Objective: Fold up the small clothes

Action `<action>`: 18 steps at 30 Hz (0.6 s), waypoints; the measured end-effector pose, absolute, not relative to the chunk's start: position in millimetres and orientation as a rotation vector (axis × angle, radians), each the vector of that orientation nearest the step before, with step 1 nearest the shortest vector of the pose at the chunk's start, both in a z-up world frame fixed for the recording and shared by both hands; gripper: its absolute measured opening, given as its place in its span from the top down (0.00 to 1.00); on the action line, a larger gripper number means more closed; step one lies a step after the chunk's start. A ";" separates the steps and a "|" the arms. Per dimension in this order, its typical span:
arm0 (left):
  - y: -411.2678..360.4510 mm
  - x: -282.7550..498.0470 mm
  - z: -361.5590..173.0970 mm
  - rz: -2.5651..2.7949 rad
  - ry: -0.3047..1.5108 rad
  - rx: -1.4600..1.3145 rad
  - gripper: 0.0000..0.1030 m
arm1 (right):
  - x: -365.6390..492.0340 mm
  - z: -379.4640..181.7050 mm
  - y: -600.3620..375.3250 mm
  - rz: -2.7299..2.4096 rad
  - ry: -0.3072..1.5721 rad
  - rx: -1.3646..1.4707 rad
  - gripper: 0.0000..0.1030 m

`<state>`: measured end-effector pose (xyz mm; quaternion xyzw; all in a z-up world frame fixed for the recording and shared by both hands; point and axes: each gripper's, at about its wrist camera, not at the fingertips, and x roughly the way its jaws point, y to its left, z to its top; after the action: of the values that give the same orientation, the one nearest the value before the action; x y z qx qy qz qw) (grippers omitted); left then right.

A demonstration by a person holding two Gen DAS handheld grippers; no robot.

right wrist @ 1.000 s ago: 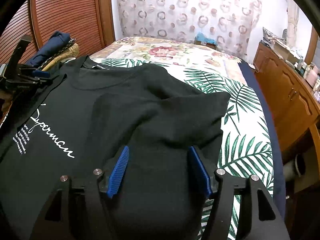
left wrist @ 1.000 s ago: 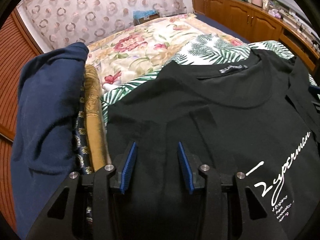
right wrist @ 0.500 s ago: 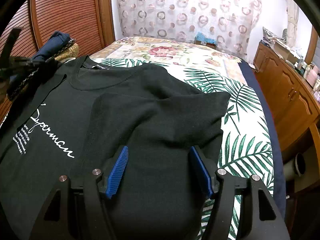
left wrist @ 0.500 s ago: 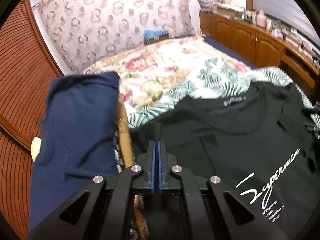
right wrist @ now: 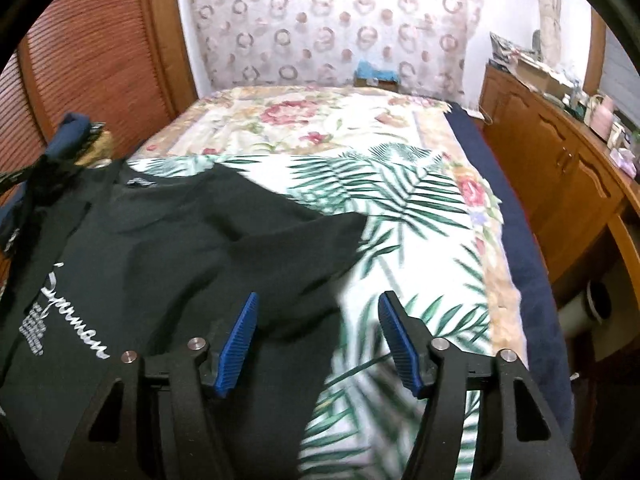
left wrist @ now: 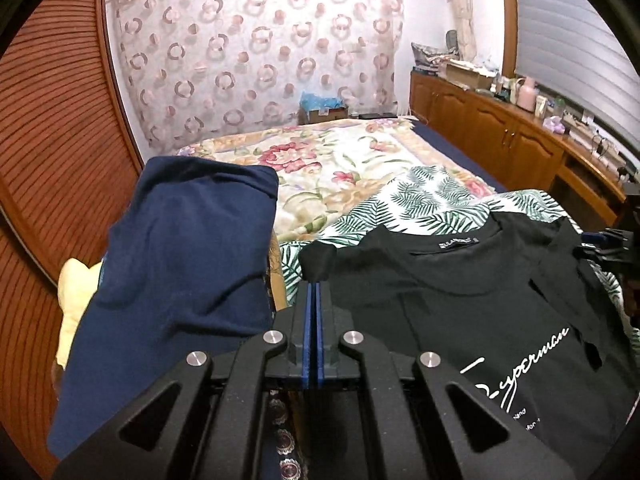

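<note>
A black T-shirt [left wrist: 472, 300] with white script print lies face up on the bed, collar toward the far side. My left gripper [left wrist: 311, 286] is shut on a pinch of the shirt's left shoulder or sleeve edge and lifts it a little. In the right wrist view the shirt [right wrist: 180, 264] lies at the left with its right sleeve spread out. My right gripper [right wrist: 318, 308] is open and empty above the shirt's right edge, where it meets the leaf-print sheet [right wrist: 404, 208].
A pile of folded clothes with a navy piece [left wrist: 180, 256] on top lies left of the shirt, beside the wooden slatted wall [left wrist: 48, 152]. A floral blanket [left wrist: 332, 160] covers the far bed. Wooden cabinets [right wrist: 560, 172] run along the right.
My left gripper closed on the shirt's left shoulder fabric and raised it. My right gripper stayed open and shifted right, from over the shirt's body to its right edge.
</note>
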<state>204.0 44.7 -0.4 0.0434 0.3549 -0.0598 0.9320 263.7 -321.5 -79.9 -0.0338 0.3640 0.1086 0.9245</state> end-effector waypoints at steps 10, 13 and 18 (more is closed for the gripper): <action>49.0 171.1 -2.6 -0.174 0.687 0.025 0.98 | 283.0 -77.7 -296.4 0.309 0.770 -0.107 0.92; 48.1 146.1 3.3 -0.198 0.659 -0.001 0.98 | 259.0 -62.3 -283.9 0.357 0.687 -0.140 0.94; 47.1 92.7 17.2 -0.242 0.603 -0.034 0.98 | 194.3 -28.7 -276.1 0.412 0.565 -0.154 0.95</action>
<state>92.7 47.1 17.2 -0.0165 0.2960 -0.1188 0.9476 194.3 -276.1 -28.7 -0.0753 0.2766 0.2016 0.9366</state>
